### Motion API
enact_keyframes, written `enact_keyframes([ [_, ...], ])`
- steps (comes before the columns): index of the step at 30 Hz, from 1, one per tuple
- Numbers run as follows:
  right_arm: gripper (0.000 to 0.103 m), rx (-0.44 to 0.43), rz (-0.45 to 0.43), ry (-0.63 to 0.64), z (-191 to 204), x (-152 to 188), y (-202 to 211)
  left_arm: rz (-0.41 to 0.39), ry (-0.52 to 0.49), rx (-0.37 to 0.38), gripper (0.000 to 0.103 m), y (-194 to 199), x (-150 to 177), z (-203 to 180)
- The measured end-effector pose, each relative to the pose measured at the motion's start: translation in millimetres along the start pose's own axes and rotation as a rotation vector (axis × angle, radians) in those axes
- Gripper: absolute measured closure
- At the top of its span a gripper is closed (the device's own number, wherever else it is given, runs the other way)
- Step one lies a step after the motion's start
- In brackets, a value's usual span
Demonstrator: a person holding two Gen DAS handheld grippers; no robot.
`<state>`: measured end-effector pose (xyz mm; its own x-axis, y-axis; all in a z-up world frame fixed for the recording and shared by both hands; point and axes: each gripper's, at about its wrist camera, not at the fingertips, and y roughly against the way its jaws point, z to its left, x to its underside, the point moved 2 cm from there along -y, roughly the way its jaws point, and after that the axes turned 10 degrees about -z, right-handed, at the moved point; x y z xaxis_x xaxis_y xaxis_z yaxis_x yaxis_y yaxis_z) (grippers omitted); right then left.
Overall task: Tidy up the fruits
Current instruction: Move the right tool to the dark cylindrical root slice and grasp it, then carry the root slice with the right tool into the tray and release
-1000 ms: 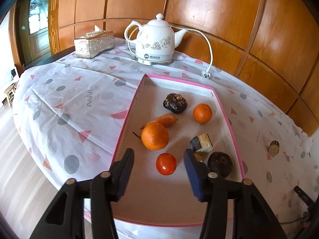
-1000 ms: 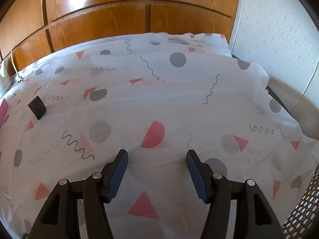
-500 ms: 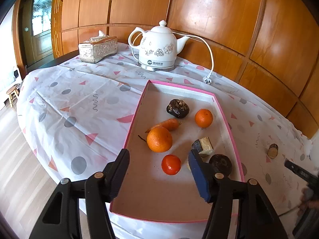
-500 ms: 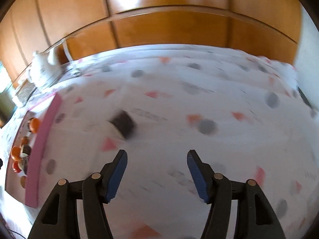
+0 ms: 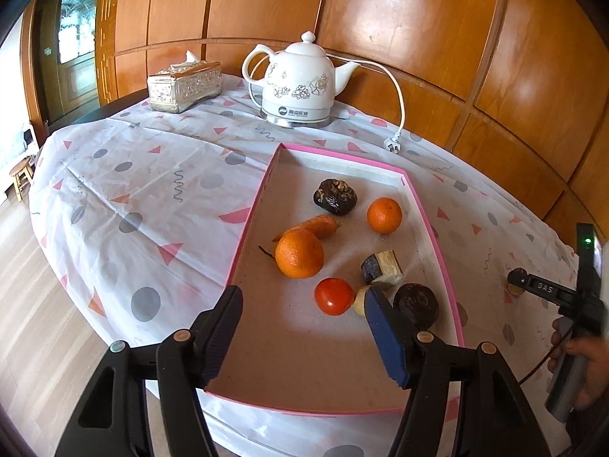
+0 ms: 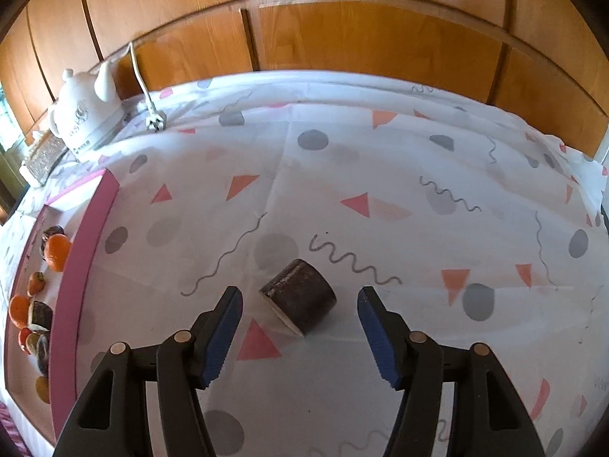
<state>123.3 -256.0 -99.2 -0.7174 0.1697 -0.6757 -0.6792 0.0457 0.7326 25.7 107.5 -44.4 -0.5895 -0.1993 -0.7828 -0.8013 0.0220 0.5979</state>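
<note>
Right gripper (image 6: 298,325) sits low over the patterned tablecloth (image 6: 380,175), jaws spread wide and nothing pinched. Just ahead of the fingertips, at 12 o'clock from them, lies the stray dark cut chunk (image 6: 298,295), on its side on the cloth, pale cut face turned toward 7 o'clock, dark skin wrapping the rounded body. It lies well apart from the pink-rimmed tray (image 6: 82,266), which is out at 9 o'clock in this view.

Over on the other side, the left gripper (image 5: 304,327) hangs above the near end of the tray, jaws opening, nothing between them. Inside the tray: 1 big orange (image 5: 299,253), 1 small orange (image 5: 384,215), a carrot (image 5: 319,226), a tomato (image 5: 334,296), a matching dark-skinned chunk (image 5: 381,269) and 2 dark lumps I can't name for sure. At 3 o'clock of that view a hand (image 5: 582,358) carries the other tool toward the stray piece.

My read on handling: that chunk looks firm and light, but it's a short cylinder, so it could roll. The skin may be smooth. Best bet is to straddle it and squeeze across the curved sides, or pad-to-flat-face if the wrist turns. A moderate squeeze should do.

The white kettle (image 6: 85,114) stands far off at 10 o'clock, no obstacle.
</note>
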Motion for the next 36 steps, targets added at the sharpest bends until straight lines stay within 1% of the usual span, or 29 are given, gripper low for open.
enact_keyframes([
  [1, 0.051, 0.000, 0.004, 0.002, 0.9, -0.6, -3.1, -0.002, 0.002, -0.003, 0.034, 0.4, -0.2, 0.8],
  [2, 0.060, 0.000, 0.008, 0.010, 2.1, -0.4, -5.3, -0.006, 0.006, -0.010, 0.032, 1.1, -0.7, 2.3],
  [8, 0.060, -0.018, -0.005, 0.043, 6.3, 1.4, -1.6, -0.002, 0.018, -0.022, 0.031, -0.1, -1.0, 6.5],
  [12, 0.060, -0.063, -0.021, 0.068, 18.2, 0.7, 8.1, -0.006, 0.017, -0.026, 0.029, 0.9, -1.4, 6.2],
  [22, 0.060, -0.257, -0.048, 0.159, 79.5, 1.5, 37.0, -0.021, 0.024, -0.025, 0.028, 5.9, -3.6, 9.5],
  [28, 0.060, -0.403, -0.047, 0.208, 126.0, -1.0, 53.8, -0.033, 0.035, -0.029, 0.028, 8.2, -5.9, 12.5],
  [33, 0.060, -0.491, -0.032, 0.248, 163.1, -2.9, 57.5, -0.038, 0.052, -0.041, 0.027, 9.4, -8.2, 19.2],
  [36, 0.060, -0.523, -0.028, 0.283, 183.9, -2.9, 59.3, -0.041, 0.073, -0.057, 0.027, 10.3, -10.6, 27.3],
])
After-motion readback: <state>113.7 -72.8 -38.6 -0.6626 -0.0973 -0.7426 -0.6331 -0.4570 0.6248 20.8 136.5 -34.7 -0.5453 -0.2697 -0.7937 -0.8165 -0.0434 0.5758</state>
